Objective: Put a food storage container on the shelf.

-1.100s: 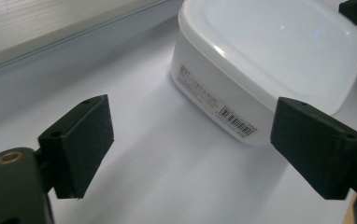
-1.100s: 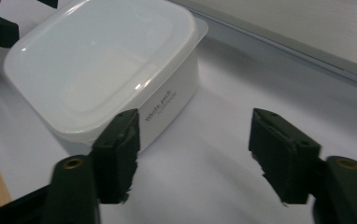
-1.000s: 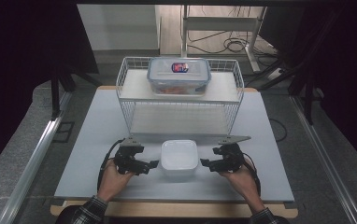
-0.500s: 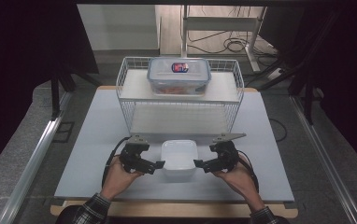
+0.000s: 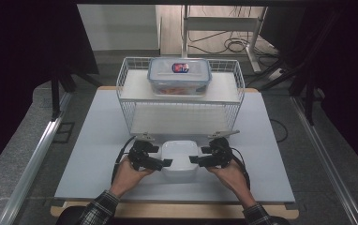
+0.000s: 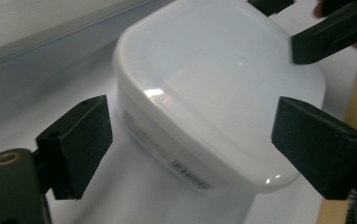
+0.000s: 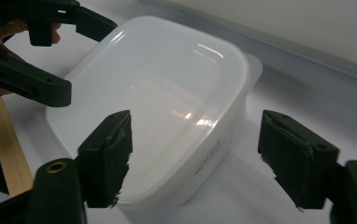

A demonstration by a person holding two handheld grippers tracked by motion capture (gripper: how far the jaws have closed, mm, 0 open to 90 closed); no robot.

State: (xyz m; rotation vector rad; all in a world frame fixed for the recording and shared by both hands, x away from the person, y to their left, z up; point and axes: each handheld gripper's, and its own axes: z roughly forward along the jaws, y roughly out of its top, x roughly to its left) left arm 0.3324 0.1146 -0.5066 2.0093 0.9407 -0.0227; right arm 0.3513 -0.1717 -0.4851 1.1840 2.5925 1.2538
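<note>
A white plastic container (image 5: 179, 159) sits on the pale grey table (image 5: 93, 140), near its front edge, flanked by two tools: the left hand-held gripper (image 5: 162, 162) at its left side and the right hand-held gripper (image 5: 195, 160) at its right, each pointing inward at it. Both are spread wide. In the left gripper view, the left hand-held gripper (image 6: 190, 144) has its black jaws well apart with the container (image 6: 214, 88) lying between and just beyond them; in the right gripper view, the right hand-held gripper (image 7: 195, 144) stands the same way, its jaws open to either side of the container's near corner (image 7: 153, 112). Whether any jaw touches the plastic cannot be told.

The container is a low, rounded-corner box of milky, translucent plastic — smooth and glossy, catching small highlights on its flat lid, whose rim overhangs the walls. A strip of fine printing (too small to read) runs along one side wall. The jaw pads are matte black blocks, squared off, those on the right worn ragged at their edges.

Behind, a white wire rack (image 5: 179, 101) stands on the table, and on its upper shelf rests a clear lidded food box (image 5: 179, 75) with a coloured label.
</note>
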